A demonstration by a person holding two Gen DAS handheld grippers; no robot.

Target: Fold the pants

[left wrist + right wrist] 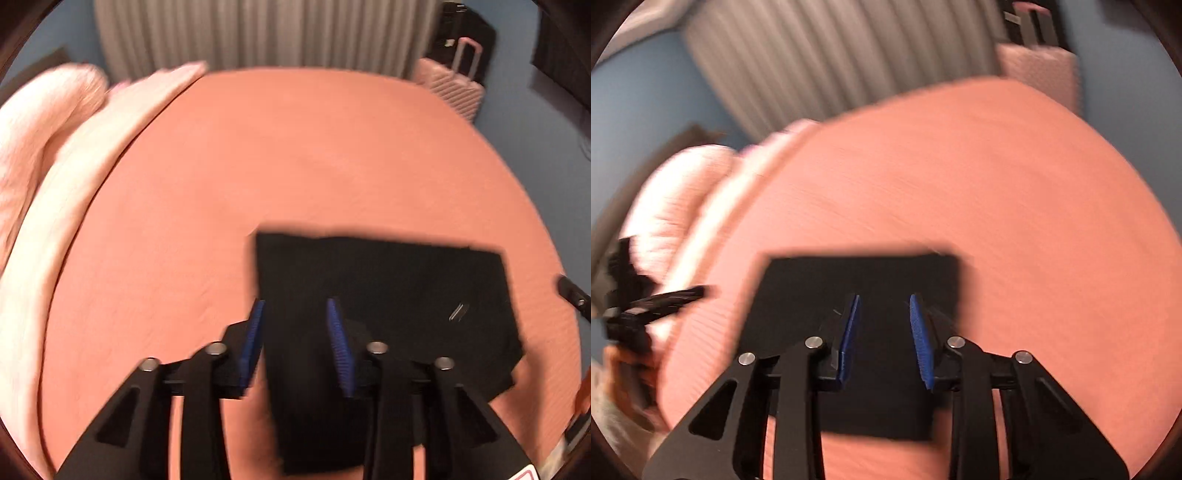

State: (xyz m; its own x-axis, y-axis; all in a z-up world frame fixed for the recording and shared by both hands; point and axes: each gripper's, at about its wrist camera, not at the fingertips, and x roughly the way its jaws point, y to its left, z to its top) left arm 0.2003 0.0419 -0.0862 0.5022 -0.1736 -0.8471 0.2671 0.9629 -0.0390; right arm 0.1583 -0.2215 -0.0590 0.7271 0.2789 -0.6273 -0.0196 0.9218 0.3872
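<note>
Pants: black pants (384, 295) lie folded into a flat block on the salmon bed sheet (258, 155), near the edge closest to me.
Left gripper (295, 314): my blue pads (338, 343) stand apart, above the pants' left part; nothing is between them, nothing is held.
Right gripper (884, 306): my pads (919, 339) are parted, slightly narrower than the left pair, over the pants (857, 280); empty.
Detail on pants: a small metallic glint (459, 312) on the right half; too blurred to identify.
Writing: no legible brand or label; a red-edged tag (526, 473) at the bottom corner is unreadable.
Surroundings: pale pink blanket (44, 155) along the bed's left; pink suitcase (454, 85) beyond the far corner; grey curtain (258, 33).
</note>
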